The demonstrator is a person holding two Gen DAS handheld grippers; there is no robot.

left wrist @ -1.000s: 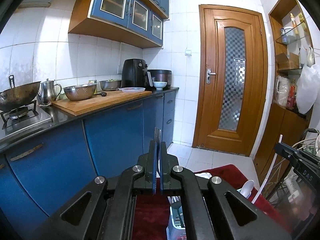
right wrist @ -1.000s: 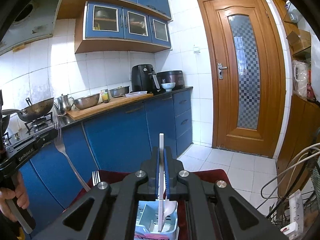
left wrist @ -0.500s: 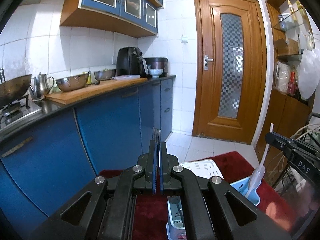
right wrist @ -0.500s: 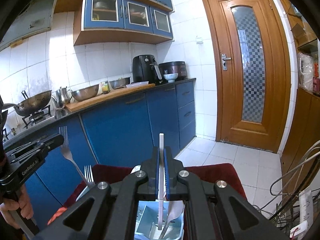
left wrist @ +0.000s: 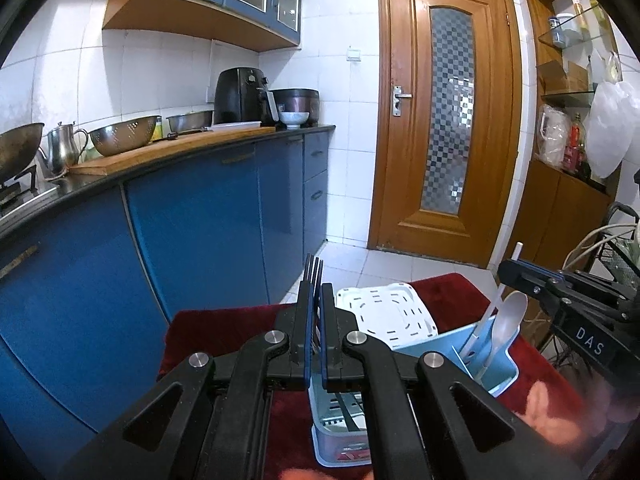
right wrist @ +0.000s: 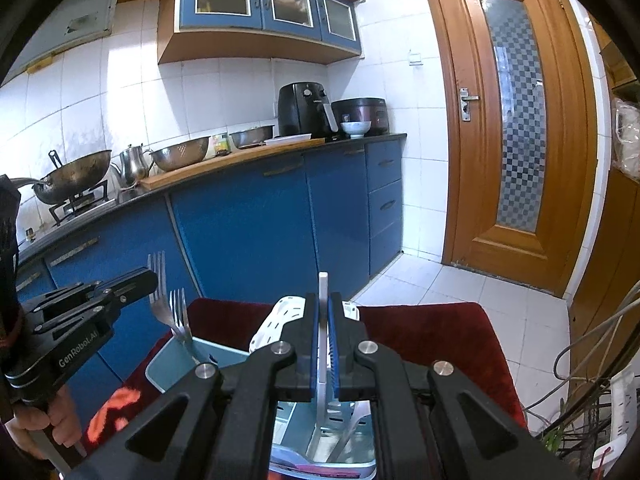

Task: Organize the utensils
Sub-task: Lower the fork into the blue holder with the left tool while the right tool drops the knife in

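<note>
Utensil caddy (left wrist: 492,350), pale blue, on the red cloth (left wrist: 224,328) before the blue cabinets: my landmark. My left gripper (left wrist: 314,292), above the caddy's near compartment, is clamped on a metal fork (left wrist: 313,270), tines up. My right gripper (right wrist: 323,312), above the caddy's far end, is clamped on a white utensil handle (right wrist: 322,284). A white spoon (left wrist: 508,322) stands inside; a white perforated tray (left wrist: 384,310) leans behind.

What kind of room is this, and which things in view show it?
Most likely a home kitchen. A wok sits on a gas stove, a colander and a black air fryer stand on the counter, and blue wall cabinets hang above.
</note>
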